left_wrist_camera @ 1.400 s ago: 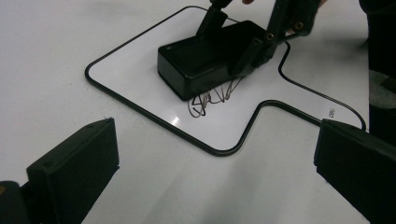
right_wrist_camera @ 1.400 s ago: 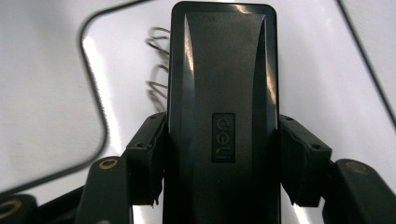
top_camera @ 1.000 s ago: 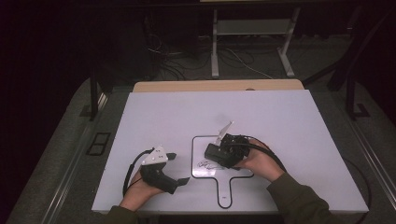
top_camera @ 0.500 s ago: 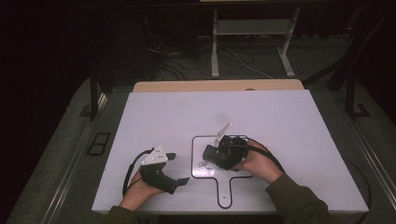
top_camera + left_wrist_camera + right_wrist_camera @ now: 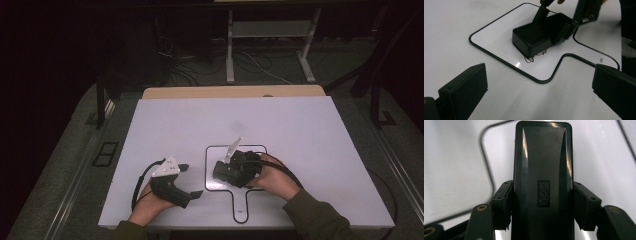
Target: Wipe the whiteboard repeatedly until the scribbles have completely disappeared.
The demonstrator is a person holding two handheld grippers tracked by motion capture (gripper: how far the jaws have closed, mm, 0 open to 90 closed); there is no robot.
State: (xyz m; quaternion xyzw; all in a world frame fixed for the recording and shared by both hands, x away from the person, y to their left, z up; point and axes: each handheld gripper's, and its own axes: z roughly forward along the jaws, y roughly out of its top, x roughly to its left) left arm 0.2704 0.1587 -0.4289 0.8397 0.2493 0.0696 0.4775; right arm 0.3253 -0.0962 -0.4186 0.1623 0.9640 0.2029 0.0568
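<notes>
A black block eraser (image 5: 223,174) (image 5: 536,35) (image 5: 542,170) lies flat on the white table, inside a black paddle-shaped outline (image 5: 207,165) (image 5: 499,57). My right gripper (image 5: 234,170) (image 5: 542,205) is shut on it, with one finger (image 5: 502,205) pressed against each long side. Thin pen scribbles (image 5: 534,57) show at the eraser's near end. My left gripper (image 5: 192,181) (image 5: 539,95) rests on the table to the left of the outline. It is open with nothing between its jaws, and it points toward the eraser.
The white tabletop (image 5: 300,130) stretches far and to both sides. A tan board (image 5: 230,91) lies along its far edge. Behind the table, a metal stand (image 5: 270,50) and cables sit on the dark floor.
My right gripper has slid the eraser a short way toward the person and slightly left within the outline. The left gripper has stayed put.
</notes>
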